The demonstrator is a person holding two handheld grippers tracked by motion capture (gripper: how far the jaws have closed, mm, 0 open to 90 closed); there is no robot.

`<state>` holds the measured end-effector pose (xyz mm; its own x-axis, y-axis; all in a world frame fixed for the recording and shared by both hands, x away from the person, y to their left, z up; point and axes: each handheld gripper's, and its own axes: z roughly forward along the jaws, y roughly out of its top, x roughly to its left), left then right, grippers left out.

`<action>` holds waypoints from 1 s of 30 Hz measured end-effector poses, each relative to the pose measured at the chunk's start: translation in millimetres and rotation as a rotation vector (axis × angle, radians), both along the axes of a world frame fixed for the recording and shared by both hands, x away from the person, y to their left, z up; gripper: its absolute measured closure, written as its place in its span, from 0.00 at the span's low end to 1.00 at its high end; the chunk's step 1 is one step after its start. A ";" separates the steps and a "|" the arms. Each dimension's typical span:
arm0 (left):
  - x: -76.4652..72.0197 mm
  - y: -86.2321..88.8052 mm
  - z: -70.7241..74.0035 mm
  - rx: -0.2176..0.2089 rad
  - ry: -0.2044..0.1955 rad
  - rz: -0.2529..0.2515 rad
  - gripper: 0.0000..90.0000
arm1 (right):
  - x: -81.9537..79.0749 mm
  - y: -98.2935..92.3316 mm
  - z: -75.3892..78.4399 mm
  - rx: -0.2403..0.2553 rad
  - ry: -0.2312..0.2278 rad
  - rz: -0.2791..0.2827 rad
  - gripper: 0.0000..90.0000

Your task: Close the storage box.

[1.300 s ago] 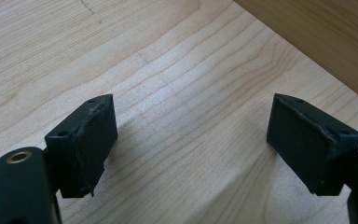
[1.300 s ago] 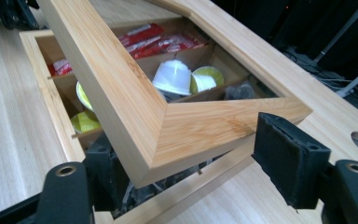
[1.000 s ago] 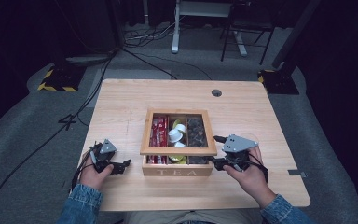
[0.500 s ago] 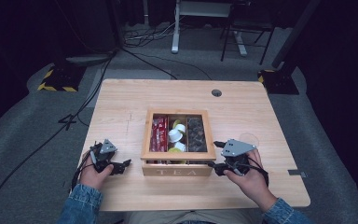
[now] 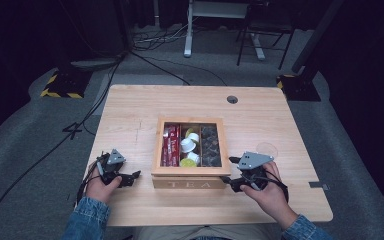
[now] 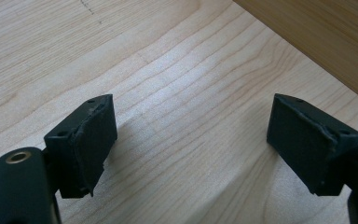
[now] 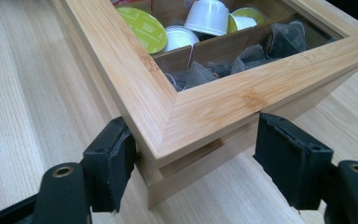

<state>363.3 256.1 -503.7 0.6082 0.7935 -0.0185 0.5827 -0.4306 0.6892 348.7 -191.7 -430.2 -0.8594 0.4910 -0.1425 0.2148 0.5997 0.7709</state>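
Straddling the near right corner of the tea box [image 5: 190, 150], the right claw [image 7: 191, 163] stands open, its jaws on either side of the lid's corner; whether the pads press, I cannot tell. The box sits mid-table [image 5: 130, 110], lid apparently down over capsules [image 7: 205, 16] and sachets. At nine o'clock, the left claw [image 5: 130, 176] rests open and empty. Lifting the lid seems yet to come.

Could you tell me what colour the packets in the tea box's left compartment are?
Red packets; high view.
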 end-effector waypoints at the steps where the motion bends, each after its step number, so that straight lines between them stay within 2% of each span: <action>1: 0.2 0.0 0.0 0.000 -0.002 -0.001 0.18 | -0.3 0.0 0.2 -0.002 0.005 0.002 0.33; 3: 0.3 -0.4 -0.3 -0.004 -0.002 0.002 0.18 | -1.4 -0.2 -0.5 -0.014 0.028 0.012 0.34; 6: 0.9 -0.4 -0.1 -0.002 -0.001 0.000 0.18 | -2.5 -0.4 -4.7 -0.040 0.032 0.024 0.35; 9: 1.2 -0.3 0.0 0.003 -0.004 -0.003 0.18 | -3.7 -3.8 -3.3 0.035 0.052 0.020 0.34; 12: 1.1 -0.4 0.0 0.001 -0.001 -0.002 0.18 | -4.6 -5.5 2.3 0.044 0.038 0.013 0.32; 16: 1.2 -0.4 0.0 0.001 -0.002 -0.003 0.18 | -3.7 -3.8 2.9 0.052 0.049 0.021 0.32; 21: 1.4 -0.2 0.1 0.001 0.000 -0.003 0.18 | -0.3 -5.6 10.1 0.098 0.058 0.021 0.31; 30: -0.1 1.2 0.1 0.000 0.002 -0.004 0.18 | 11.8 -35.1 39.6 0.179 0.042 -0.046 0.25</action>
<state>363.1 257.2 -503.6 0.6117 0.7908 -0.0202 0.5824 -0.4329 0.6881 360.5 -226.8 -390.6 -0.8389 0.5440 -0.0136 0.2732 0.4425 0.8542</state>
